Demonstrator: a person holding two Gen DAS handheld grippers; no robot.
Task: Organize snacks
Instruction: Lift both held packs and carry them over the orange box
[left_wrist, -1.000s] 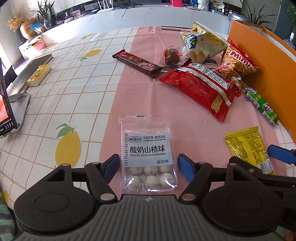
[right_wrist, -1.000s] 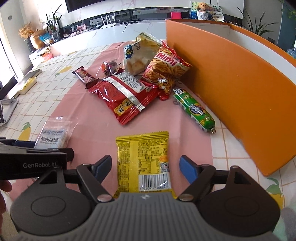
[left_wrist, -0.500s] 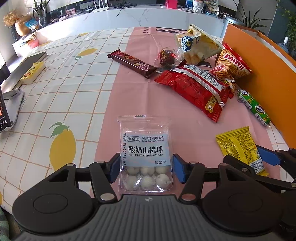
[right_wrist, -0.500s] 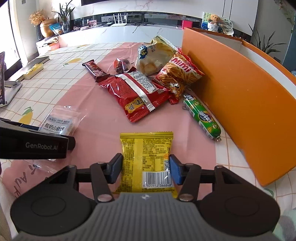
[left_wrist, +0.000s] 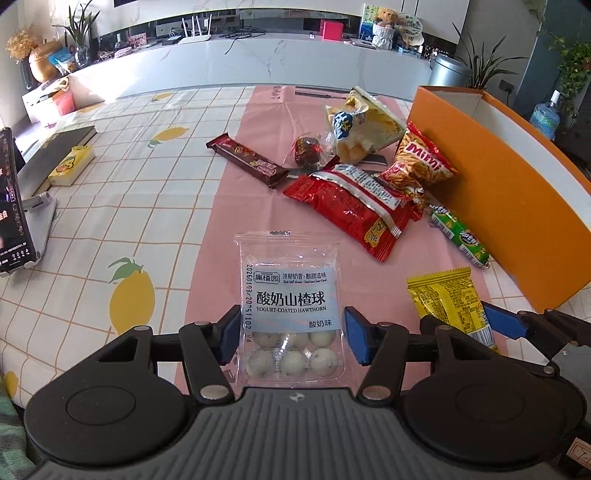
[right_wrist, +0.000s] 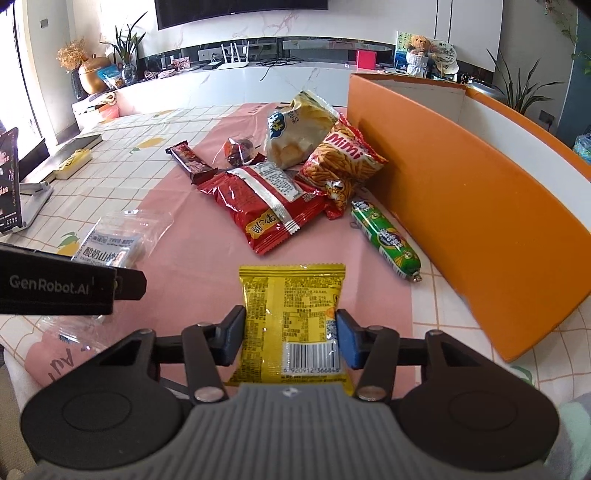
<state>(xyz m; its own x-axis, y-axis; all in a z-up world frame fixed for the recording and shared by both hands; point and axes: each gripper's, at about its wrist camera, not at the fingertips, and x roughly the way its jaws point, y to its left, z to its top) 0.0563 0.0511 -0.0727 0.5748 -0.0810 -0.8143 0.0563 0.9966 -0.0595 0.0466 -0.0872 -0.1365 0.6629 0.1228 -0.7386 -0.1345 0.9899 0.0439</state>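
1. Left gripper (left_wrist: 290, 338): blue pads pressed against both side edges of a clear packet of yogurt-coated hawthorn balls (left_wrist: 290, 314). Packet gripped at its lower half, white balls visible between the pads, label facing up.
2. Right gripper (right_wrist: 290, 338): clenched on a yellow snack packet (right_wrist: 291, 314), pads against its two long edges, barcode end nearest the camera. In the left wrist view the same packet sits between the right gripper's blue pads, to the right of the hawthorn packet.
3. Both packets are over the pink runner (left_wrist: 229, 206) that lies on a checked lemon-print tablecloth (left_wrist: 110, 206).
4. Remaining snacks, farther along the runner: red foil bag (right_wrist: 266, 206) in the middle; brown chocolate bar (right_wrist: 192, 162) to its left; small clear-wrapped dark sweet (right_wrist: 240, 151) behind it; pale yellow chip bag (right_wrist: 295, 129) and orange "Mimi" stick-snack bag (right_wrist: 341, 162) leaning by the box; green sausage stick (right_wrist: 386, 240) lying just beside the box wall.
5. Orange box (right_wrist: 480, 221): stands along the right of the runner, white inside.
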